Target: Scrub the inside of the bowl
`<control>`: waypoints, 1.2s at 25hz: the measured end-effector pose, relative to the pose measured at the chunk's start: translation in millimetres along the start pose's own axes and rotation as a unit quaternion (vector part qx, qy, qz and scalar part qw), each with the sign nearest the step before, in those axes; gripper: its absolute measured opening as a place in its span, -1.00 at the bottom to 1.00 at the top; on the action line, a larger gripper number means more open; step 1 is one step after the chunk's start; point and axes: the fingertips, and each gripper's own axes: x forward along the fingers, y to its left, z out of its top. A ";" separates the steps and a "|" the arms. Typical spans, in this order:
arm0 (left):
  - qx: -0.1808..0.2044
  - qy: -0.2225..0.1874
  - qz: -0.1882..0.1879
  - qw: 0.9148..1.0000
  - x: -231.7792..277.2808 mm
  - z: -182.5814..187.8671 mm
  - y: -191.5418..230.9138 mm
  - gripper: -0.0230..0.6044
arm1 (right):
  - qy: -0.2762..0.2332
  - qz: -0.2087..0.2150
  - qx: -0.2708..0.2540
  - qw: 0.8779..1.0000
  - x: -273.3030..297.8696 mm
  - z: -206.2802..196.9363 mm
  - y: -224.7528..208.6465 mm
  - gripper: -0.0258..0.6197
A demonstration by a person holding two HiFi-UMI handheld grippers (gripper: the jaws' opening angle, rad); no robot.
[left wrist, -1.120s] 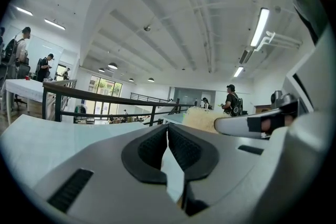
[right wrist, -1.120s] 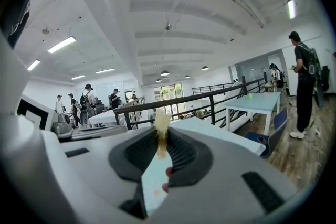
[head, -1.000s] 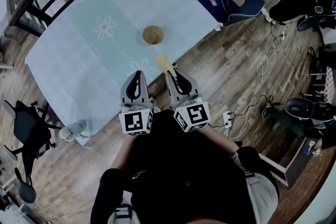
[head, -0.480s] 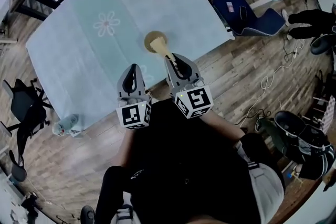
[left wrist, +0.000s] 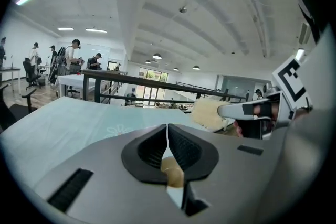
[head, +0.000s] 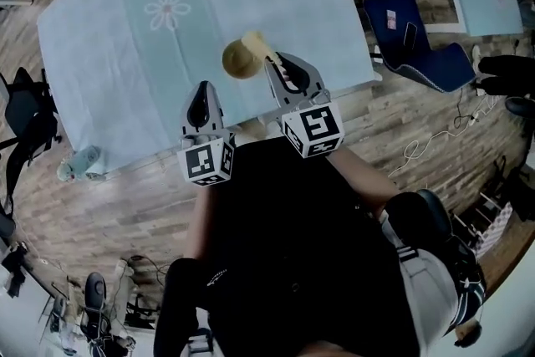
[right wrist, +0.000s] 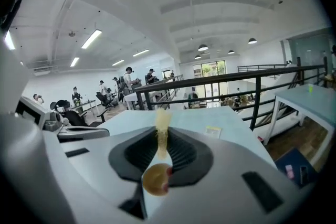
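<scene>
Judging by the layout, the approach is in hand and scrubbing has not begun. The bowl stands upright on the table. The right gripper is clamped on a brush, whose head shows at the bowl's rim; contact cannot be confirmed. The left gripper is closed and empty, just short of the bowl. The next move calls for lowering the brush inside.

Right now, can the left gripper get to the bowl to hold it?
Probably yes. The left gripper hangs just short of the bowl, with only tablecloth between them. Its jaws are shut, so they must open first. The brush in the right gripper is at the bowl's other edge.
</scene>
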 end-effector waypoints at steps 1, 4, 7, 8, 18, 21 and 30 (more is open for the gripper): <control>-0.008 0.006 0.008 1.000 6.4 -6.6 2.2 -0.86 | 0.008 0.009 -0.007 1.000 6.6 -4.7 -2.9 -0.75; -0.028 0.033 0.029 0.999 24.8 -31.2 9.1 -0.86 | 0.035 0.031 -0.027 0.999 25.7 -24.2 -8.0 -0.75; -0.039 0.060 0.038 0.997 37.1 -55.8 14.2 -0.86 | 0.062 0.041 -0.037 0.997 38.9 -48.1 -9.8 -0.75; -0.041 0.069 0.038 0.996 40.4 -63.2 16.0 -0.86 | 0.070 0.043 -0.036 0.996 42.7 -55.6 -9.8 -0.75; -0.104 0.126 0.016 0.986 71.5 -123.3 21.6 -0.86 | 0.119 0.043 -0.038 0.991 73.6 -109.1 -19.1 -0.75; -0.132 0.115 0.009 0.984 69.0 -123.7 25.6 -0.86 | 0.115 0.046 -0.048 0.991 77.0 -117.3 -15.3 -0.75; -0.178 0.150 -0.026 0.972 75.8 -152.3 8.0 -0.52 | 0.129 0.057 -0.053 0.989 76.1 -136.7 -16.7 -0.75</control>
